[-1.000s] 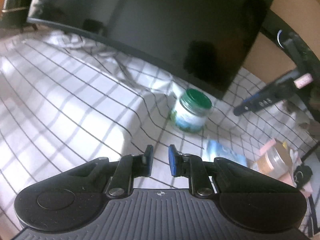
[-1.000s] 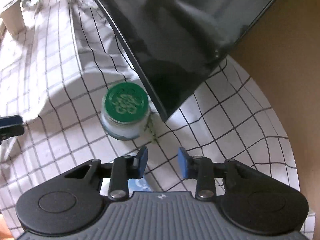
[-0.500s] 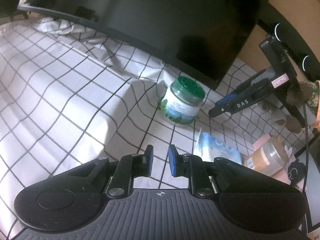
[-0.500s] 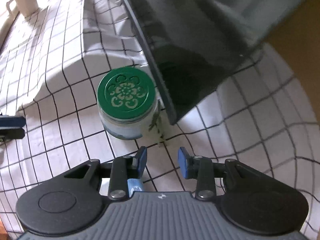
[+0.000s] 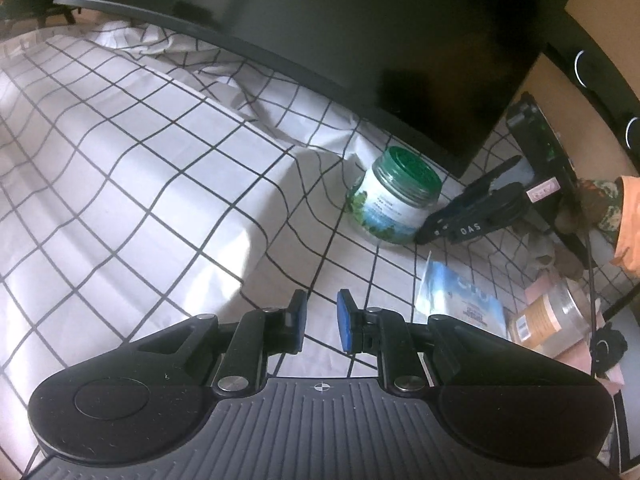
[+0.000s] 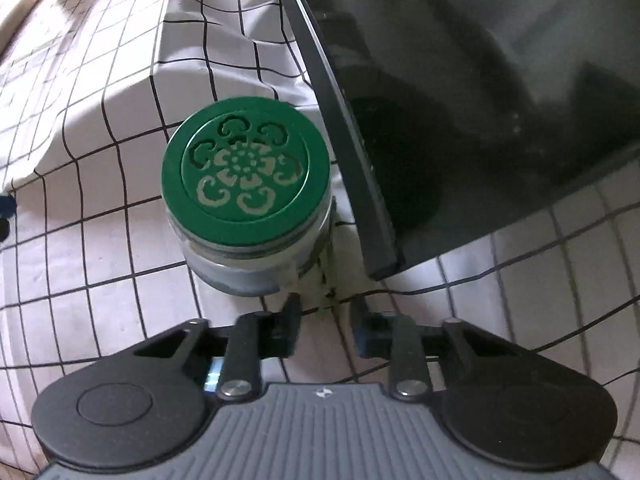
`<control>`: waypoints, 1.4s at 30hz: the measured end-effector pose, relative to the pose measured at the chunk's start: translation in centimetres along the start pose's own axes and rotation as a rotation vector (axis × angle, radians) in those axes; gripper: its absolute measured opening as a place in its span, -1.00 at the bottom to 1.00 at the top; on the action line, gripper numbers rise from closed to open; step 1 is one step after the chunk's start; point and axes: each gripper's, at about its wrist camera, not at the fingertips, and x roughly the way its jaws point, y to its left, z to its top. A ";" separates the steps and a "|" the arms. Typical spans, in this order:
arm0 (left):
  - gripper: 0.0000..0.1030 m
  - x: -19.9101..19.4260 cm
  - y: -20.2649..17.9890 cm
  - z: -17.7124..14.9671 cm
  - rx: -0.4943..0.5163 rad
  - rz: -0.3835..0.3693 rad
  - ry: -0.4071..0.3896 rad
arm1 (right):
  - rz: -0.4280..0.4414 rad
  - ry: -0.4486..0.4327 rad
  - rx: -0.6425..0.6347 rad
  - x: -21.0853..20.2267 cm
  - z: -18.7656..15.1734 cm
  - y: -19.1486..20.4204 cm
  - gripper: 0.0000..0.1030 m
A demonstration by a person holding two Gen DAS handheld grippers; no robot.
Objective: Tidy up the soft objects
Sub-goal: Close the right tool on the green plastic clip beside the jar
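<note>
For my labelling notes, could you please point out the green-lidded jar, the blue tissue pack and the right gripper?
Green-lidded jar (image 6: 246,170): right wrist view, centre of the lid.
Blue tissue pack (image 5: 460,296): left wrist view, middle of the wrapper.
Right gripper (image 6: 325,308): right wrist view, midway between fingertips.

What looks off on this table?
The cloth is rucked into folds under the monitor. The jar stands upright, lid on, nothing spilled. A blue packet lies flat beside it.

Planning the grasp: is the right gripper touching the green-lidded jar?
Apart: in the right wrist view, checked cloth shows between the right gripper and the jar.
</note>
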 end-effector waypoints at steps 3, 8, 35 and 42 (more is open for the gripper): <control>-0.64 0.3 -0.3 -0.1 0.007 -0.005 0.011 | 0.008 0.008 0.022 -0.2 -0.2 -0.3 -0.80; -0.64 0.9 -1.5 0.4 0.031 -0.040 0.021 | 0.018 0.046 0.134 -3.0 -2.2 -1.8 -1.00; -0.64 0.9 -2.4 -0.4 0.059 -0.070 0.097 | 0.092 0.066 0.114 -1.8 -0.5 -3.1 -0.22; -0.64 1.8 -2.2 -0.8 0.036 -0.056 0.111 | 0.182 0.116 0.218 0.4 0.0 -4.5 -0.24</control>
